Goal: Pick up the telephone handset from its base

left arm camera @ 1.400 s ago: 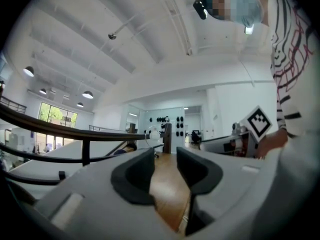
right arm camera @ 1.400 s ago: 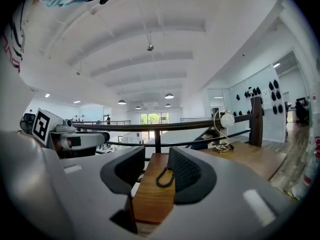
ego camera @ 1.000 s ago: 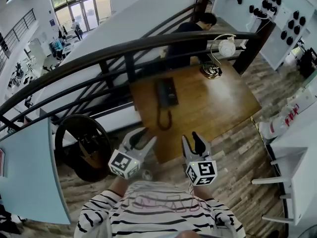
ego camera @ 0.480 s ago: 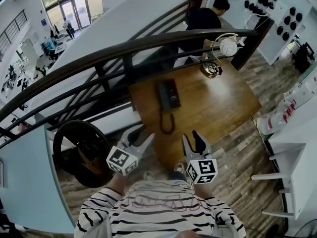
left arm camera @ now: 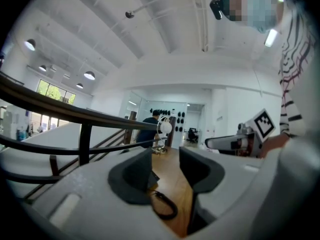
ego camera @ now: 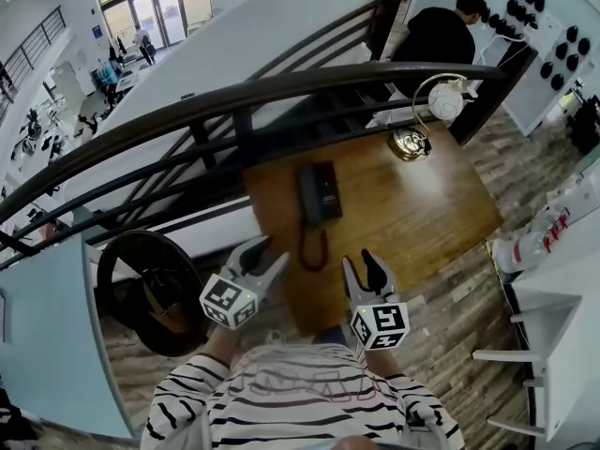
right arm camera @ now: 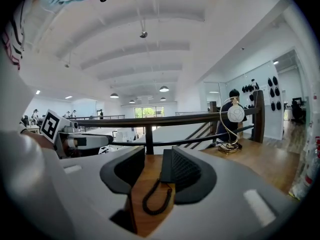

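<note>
Telephone [ego camera: 319, 193] with coiled cord [ego camera: 312, 249]: on desk [ego camera: 422, 209], beside railing [ego camera: 234, 101] edge. Left claw [ego camera: 265, 254] spread, just opened wider, empty. Right claw [ego camera: 361, 262] spread, empty. Both at the desk's near edge, apart from the telephone.

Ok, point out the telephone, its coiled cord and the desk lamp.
telephone [ego camera: 319, 193], head view, middle of its body.
coiled cord [right arm camera: 144, 203], right gripper view, left side of its loop.
desk lamp [ego camera: 448, 101], head view, its white globe.
</note>
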Demonstrator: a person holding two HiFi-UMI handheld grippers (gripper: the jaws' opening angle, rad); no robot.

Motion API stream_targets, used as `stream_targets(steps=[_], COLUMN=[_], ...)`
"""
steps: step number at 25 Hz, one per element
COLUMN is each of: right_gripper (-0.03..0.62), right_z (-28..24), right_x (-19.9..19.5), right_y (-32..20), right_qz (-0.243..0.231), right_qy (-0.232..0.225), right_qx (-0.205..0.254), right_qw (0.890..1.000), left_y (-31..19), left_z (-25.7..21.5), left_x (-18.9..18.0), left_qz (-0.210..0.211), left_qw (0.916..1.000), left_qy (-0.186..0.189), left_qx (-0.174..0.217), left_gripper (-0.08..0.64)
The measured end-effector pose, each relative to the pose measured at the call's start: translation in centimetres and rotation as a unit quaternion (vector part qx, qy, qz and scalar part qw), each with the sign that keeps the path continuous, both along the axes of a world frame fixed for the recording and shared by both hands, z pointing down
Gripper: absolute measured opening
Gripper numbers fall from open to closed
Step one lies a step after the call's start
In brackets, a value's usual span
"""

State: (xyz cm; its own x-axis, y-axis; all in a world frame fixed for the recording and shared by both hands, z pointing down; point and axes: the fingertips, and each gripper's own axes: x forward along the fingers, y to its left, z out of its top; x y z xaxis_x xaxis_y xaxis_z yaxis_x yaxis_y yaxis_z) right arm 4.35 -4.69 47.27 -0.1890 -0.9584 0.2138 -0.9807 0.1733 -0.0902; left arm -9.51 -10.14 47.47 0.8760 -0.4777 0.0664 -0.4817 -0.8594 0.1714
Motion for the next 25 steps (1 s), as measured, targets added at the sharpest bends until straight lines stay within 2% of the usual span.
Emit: stream_targets(steps=[8,25], right_gripper=[0.167,0.166], right_z=[1.1,6.0], right_x=[3.4,8.0], right_y=[-5.8,-14.8], right_qz=[-0.053,-0.133], right_qy=[0.005,0.007], right_qx=[-0.013,-0.063], right_qw=[0.998,0.989], left_y=[-6.2,-17.3], left_z=[1.9,10.3], left_x=[3.9,9.4], left_qz=[-0.041,-0.097], left_qw=[0.9990,0.9895], left_qy=[0.004,-0.009], left_qx=[-0.019,-0.107], left_gripper=[0.175,0.175])
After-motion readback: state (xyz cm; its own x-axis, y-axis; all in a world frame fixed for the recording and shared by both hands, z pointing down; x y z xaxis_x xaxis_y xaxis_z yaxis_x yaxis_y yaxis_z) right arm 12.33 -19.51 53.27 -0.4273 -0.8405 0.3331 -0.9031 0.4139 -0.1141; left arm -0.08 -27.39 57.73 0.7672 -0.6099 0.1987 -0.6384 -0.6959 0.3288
